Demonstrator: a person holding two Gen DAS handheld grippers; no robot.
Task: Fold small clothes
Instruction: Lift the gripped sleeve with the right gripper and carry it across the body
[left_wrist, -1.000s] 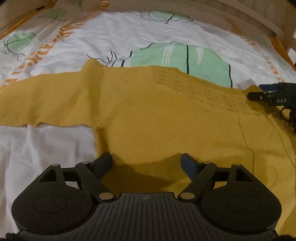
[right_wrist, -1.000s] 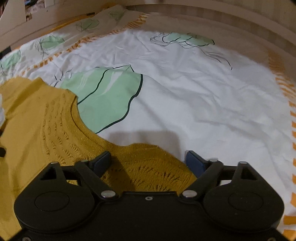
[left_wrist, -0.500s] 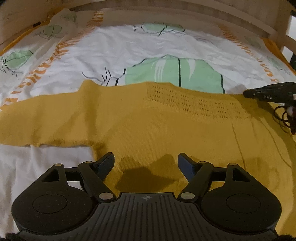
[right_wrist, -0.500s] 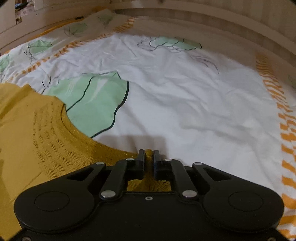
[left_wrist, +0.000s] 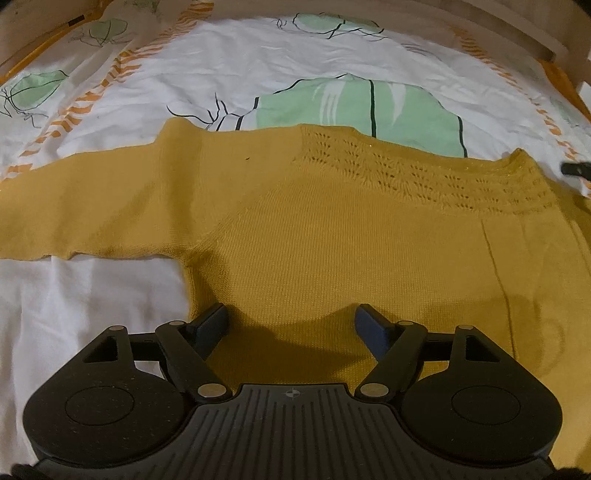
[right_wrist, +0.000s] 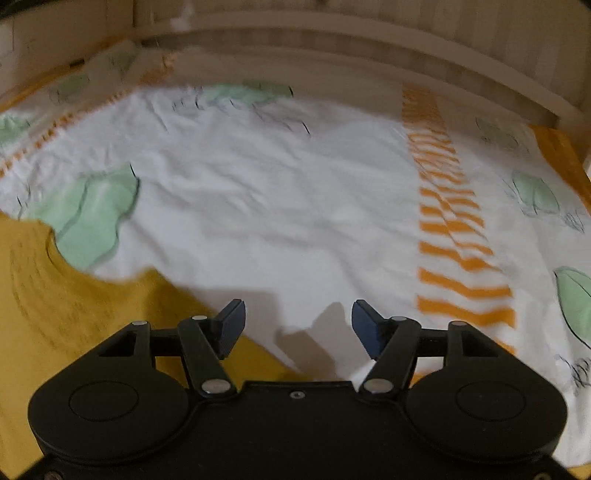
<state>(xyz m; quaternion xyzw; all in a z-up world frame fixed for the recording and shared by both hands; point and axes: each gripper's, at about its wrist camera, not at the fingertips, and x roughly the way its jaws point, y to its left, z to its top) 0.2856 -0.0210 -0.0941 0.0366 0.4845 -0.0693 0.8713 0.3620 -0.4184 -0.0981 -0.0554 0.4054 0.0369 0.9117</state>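
— Sweater (left_wrist: 332, 236), mustard yellow, knitted. Where?

— Spread flat on the bed sheet (left_wrist: 258, 62), white with green leaf prints and orange striped bands. Fills most of the left wrist view; seen only at the lower left edge of the right wrist view (right_wrist: 55, 295).

— And beyond the sheet?

— Pale wooden bed frame (right_wrist: 369, 74) curving round the far side.

— Sleeve?

— Stretched out toward the left edge (left_wrist: 92, 206), lying flat on the sheet. Lacy openwork band (left_wrist: 424, 177) across the top by the neckline, next to a big green leaf print (left_wrist: 351, 107).

— Left gripper (left_wrist: 291, 325)?

— Spread wide, low over the sweater body near the armpit. Nothing pinched between the blue pads (left_wrist: 212, 325). Hard to say whether they brush the knit or hang just above it.

— Right gripper (right_wrist: 297, 325)?

— Released too; jaws just been opening, with only bare white sheet in the gap. Left pad (right_wrist: 231, 325) over the sweater's edge, right pad over the sheet. Whole view smeared by motion blur.

— Anything smaller?

— Dark tip of the right gripper poking in at the right edge of the left wrist view (left_wrist: 576, 169), beside the sweater's shoulder.
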